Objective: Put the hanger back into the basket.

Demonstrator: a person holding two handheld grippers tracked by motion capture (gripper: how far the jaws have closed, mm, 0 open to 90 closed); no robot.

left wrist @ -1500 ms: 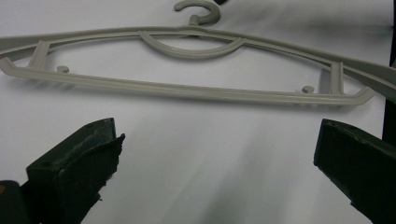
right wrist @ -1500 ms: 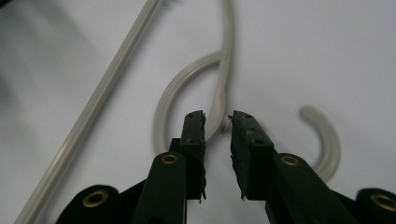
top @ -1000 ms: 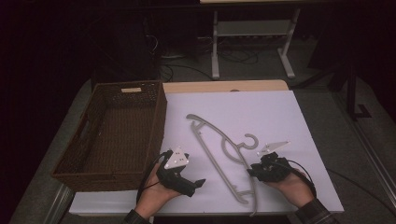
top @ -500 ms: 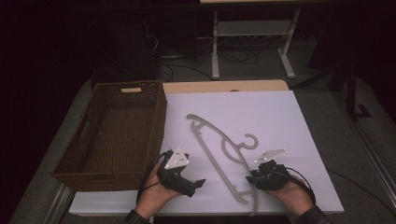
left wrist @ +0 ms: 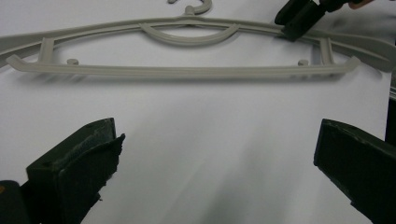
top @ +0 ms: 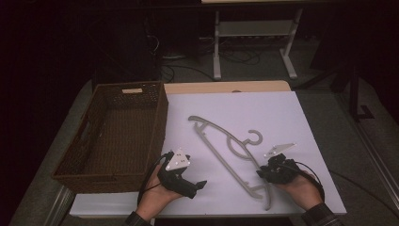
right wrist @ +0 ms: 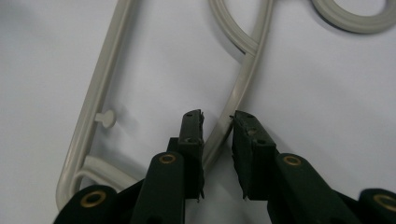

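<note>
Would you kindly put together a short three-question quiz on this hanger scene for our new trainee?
1. True or false: the grey hanger lies inside the wicker basket.
2. Which gripper has its jaws astride one of the hanger's arms: A) left gripper, B) right gripper?
3. Fill in: the left gripper's jaws stand wide ____ over the white sheet.

Key: 1. False, it lies flat on the white sheet beside the basket. 2. B. 3. open.

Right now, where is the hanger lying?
In the high view the grey hanger lies flat on the white sheet, right of the wicker basket, between the two grippers; the right gripper straddles its near arm.
</note>
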